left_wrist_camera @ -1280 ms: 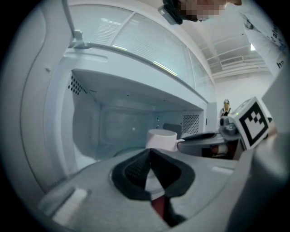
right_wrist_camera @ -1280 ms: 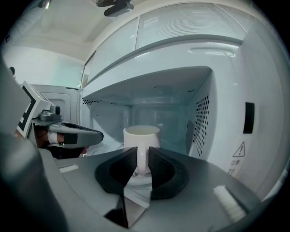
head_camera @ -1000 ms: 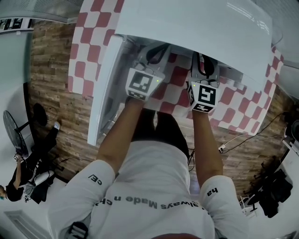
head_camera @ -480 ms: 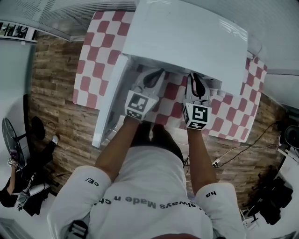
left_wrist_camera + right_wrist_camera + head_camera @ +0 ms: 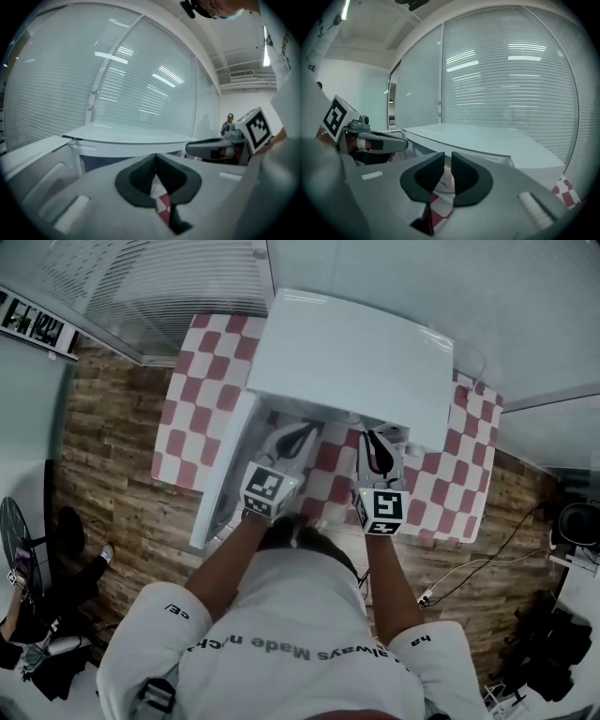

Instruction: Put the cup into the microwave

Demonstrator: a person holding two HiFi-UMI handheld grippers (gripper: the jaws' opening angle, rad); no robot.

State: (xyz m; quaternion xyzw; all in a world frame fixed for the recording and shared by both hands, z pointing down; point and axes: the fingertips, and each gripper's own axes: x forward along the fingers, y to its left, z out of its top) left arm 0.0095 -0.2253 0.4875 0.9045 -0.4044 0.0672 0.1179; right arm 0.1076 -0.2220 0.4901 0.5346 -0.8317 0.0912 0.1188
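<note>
A white microwave (image 5: 352,362) stands on a red-and-white checked tablecloth (image 5: 197,381), its door (image 5: 225,474) swung open to the left. No cup shows in any view; the oven's inside is hidden under its top. My left gripper (image 5: 305,432) is in front of the opening, jaws closed together with nothing in them. My right gripper (image 5: 373,439) hangs beside it, jaws drawn to a thin slit and empty. The left gripper (image 5: 155,159) faces the microwave's (image 5: 131,138) top edge. The right gripper (image 5: 446,161) looks at the microwave (image 5: 487,140) too.
A glass wall with blinds (image 5: 169,277) runs behind the table. Wooden floor (image 5: 103,446) surrounds it, with cables (image 5: 469,568) at the right. A person (image 5: 28,615) is at the lower left, near a fan (image 5: 14,521).
Both grippers have drawn back from the microwave's opening toward my body. The head view has pulled away, so the microwave looks smaller and farther.
</note>
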